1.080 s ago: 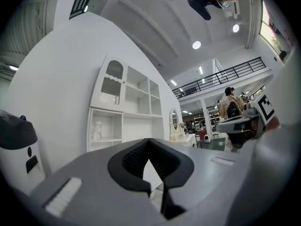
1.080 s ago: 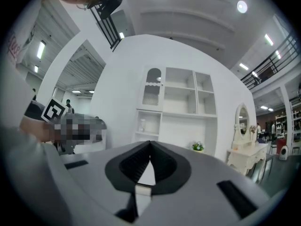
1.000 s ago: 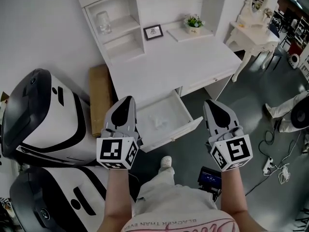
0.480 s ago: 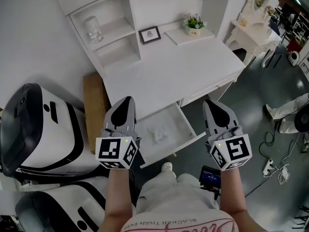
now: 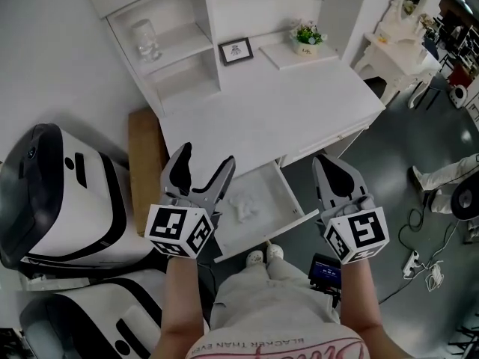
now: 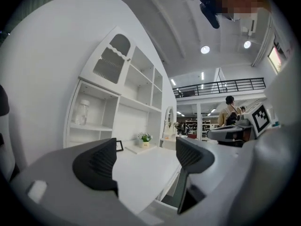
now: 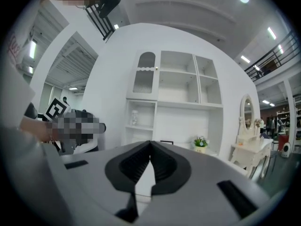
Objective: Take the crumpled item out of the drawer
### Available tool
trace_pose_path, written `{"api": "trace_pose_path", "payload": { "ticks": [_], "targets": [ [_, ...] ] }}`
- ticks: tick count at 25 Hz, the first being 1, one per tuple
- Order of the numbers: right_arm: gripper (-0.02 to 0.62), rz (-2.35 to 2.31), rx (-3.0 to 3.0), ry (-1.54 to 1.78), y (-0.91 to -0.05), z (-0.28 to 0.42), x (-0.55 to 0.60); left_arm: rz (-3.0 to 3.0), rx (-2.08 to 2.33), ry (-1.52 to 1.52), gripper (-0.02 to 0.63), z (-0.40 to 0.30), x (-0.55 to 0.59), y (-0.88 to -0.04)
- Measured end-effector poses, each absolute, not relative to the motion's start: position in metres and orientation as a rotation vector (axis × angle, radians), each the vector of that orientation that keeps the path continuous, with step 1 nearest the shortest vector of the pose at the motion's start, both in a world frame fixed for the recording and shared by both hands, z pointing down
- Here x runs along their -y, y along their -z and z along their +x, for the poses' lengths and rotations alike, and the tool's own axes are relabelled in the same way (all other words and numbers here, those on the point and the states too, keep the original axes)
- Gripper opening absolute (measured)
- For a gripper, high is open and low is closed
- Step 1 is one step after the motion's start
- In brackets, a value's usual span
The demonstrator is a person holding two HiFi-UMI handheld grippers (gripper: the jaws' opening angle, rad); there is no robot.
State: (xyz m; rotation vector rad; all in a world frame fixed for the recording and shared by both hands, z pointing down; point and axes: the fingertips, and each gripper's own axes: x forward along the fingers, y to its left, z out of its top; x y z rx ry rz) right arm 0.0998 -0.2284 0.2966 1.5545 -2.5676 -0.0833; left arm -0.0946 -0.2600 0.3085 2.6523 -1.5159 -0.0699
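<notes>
A white crumpled item [image 5: 245, 203] lies in the pulled-out drawer [image 5: 278, 204] of the white desk [image 5: 269, 111]. My left gripper [image 5: 203, 163] hovers above the drawer's left side, its jaws opening wide with nothing between them; in the left gripper view its pads [image 6: 99, 166] frame only the desk top. My right gripper [image 5: 334, 172] is shut and empty, held above the floor just right of the drawer. The drawer does not show in either gripper view.
The desk carries a hutch with a glass jar [image 5: 144, 40], a small picture frame [image 5: 236, 50] and a potted plant [image 5: 305, 33]. A brown board [image 5: 144, 167] and large white-and-black machines [image 5: 63, 193] stand left. Cables [image 5: 426, 264] lie on the floor at right.
The left gripper's jaws have swung from shut to wide open. The view has shifted slightly; both grippers stay over the drawer area.
</notes>
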Motion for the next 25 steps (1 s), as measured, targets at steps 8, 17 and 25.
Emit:
{"api": "trace_pose_path", "payload": {
  "ticks": [8, 17, 25],
  "targets": [
    [0.006, 1.485, 2.57, 0.012, -0.314, 0.102, 0.243, 2.509, 1.487, 0.044, 0.397, -0.089, 0.273, -0.333],
    [0.006, 1.424, 2.513, -0.137, -0.368, 0.115, 0.26, 2.351, 1.401, -0.052, 0.396, -0.077, 0.274, -0.4],
    [0.006, 1.333, 2.47, -0.269, -0.421, 0.115, 0.27, 2.199, 1.288, -0.192, 0.394, -0.061, 0.264, -0.484]
  ]
}}
